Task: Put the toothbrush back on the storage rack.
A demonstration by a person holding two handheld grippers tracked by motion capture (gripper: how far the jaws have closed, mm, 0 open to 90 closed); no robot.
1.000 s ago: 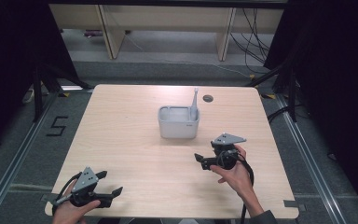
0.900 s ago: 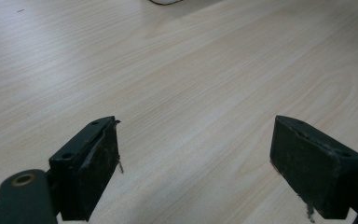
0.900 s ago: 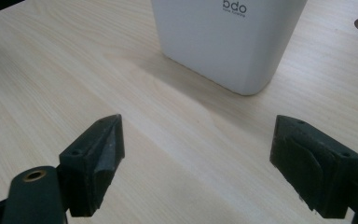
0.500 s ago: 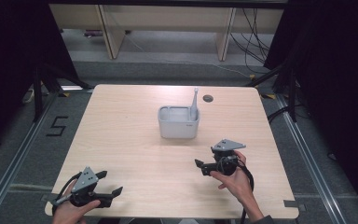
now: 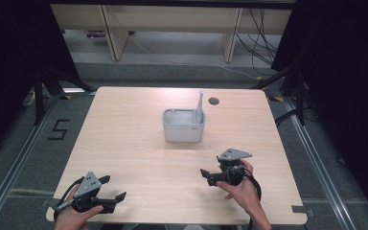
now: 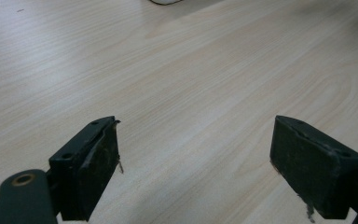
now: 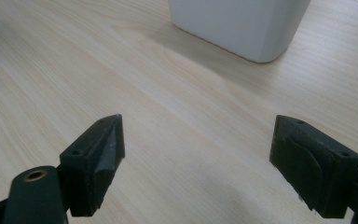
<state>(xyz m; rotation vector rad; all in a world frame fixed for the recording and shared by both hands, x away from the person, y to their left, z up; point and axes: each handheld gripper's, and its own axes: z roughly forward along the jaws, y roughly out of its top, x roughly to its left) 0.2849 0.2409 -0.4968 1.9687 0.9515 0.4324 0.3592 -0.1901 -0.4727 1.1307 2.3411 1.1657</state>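
White tub (image 5: 183, 127) stands upright on the worktop (image 5: 124, 143), ahead of the right tongs (image 5: 205, 175) and slightly to their left in the high view, near but apart. A pale grey stick-like utensil (image 5: 200, 106) stands in the tub's right end, leaning on the rim, handle sticking up above it; cannot tell what kind of tool. In the right gripper view the tub's lower wall (image 7: 242, 25) sits at the top, ahead of the jaws, its shadow falling on the wood toward them.

Right tongs: jaws spread wide, nothing between them, bare wood in the gap (image 7: 196, 158). Held low over the worktop by the right hand (image 5: 239, 189), jaws pointing left across the worktop in the high view. Grey plate on top, cable trailing back by the wrist.

Left tongs (image 5: 115, 189): also wide apart, nothing gripped, just wood grain between the jaws (image 6: 196, 154). Held by the left hand (image 5: 72, 215) at the near left corner of the worktop, jaws pointing right. The tub is well away from them, far ahead and to the right. The two tongs are well apart, bare wood between them.

Small dark round hole (image 5: 213, 101) in the worktop just past the tub, on its right side, farther from both tongs than the tub.
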